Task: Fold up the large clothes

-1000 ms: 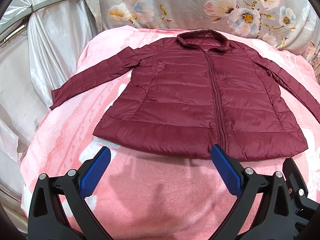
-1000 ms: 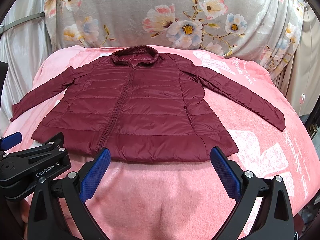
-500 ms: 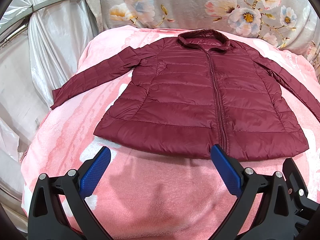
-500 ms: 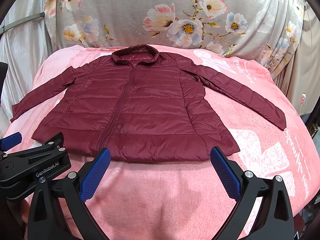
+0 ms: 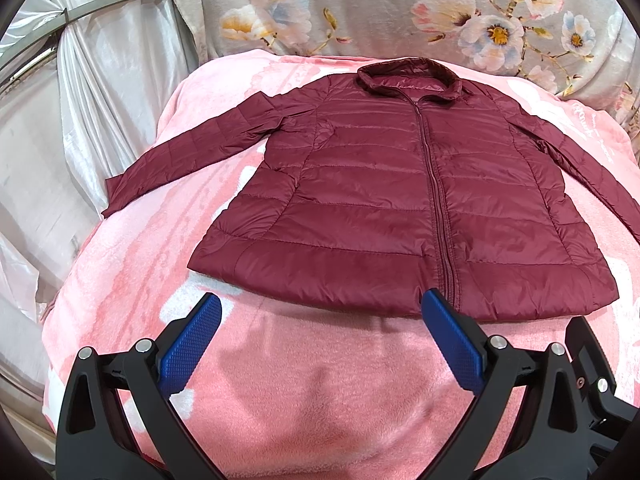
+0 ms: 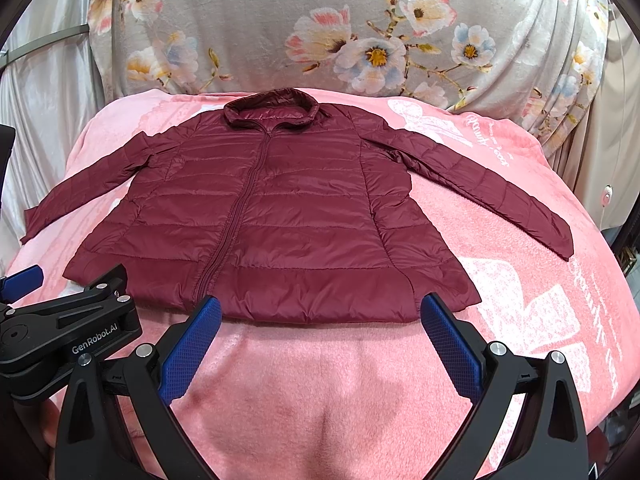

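Note:
A maroon quilted puffer jacket [image 5: 400, 208] [image 6: 272, 220] lies flat and zipped, front up, on a pink blanket [image 5: 312, 392] [image 6: 320, 392], collar at the far side and both sleeves spread outward. My left gripper [image 5: 320, 320] hovers open just short of the jacket's hem, nothing between its blue pads [image 5: 192, 344]. My right gripper [image 6: 320, 320] stands open near the hem's right half, also with nothing in it. The left gripper's black body [image 6: 60, 332] shows at the lower left of the right wrist view.
A grey floral cloth [image 6: 360, 32] hangs behind the blanket. Shiny white drapes [image 5: 80, 100] and a metal bar [image 5: 112, 2] stand to the left. The blanket drops off at the right, with a white cable [image 6: 606, 200] beyond the edge.
The left wrist view has drifted slightly, so the jacket sits a little further right and lower. The right wrist view is nearly unchanged. Both grippers stay open.

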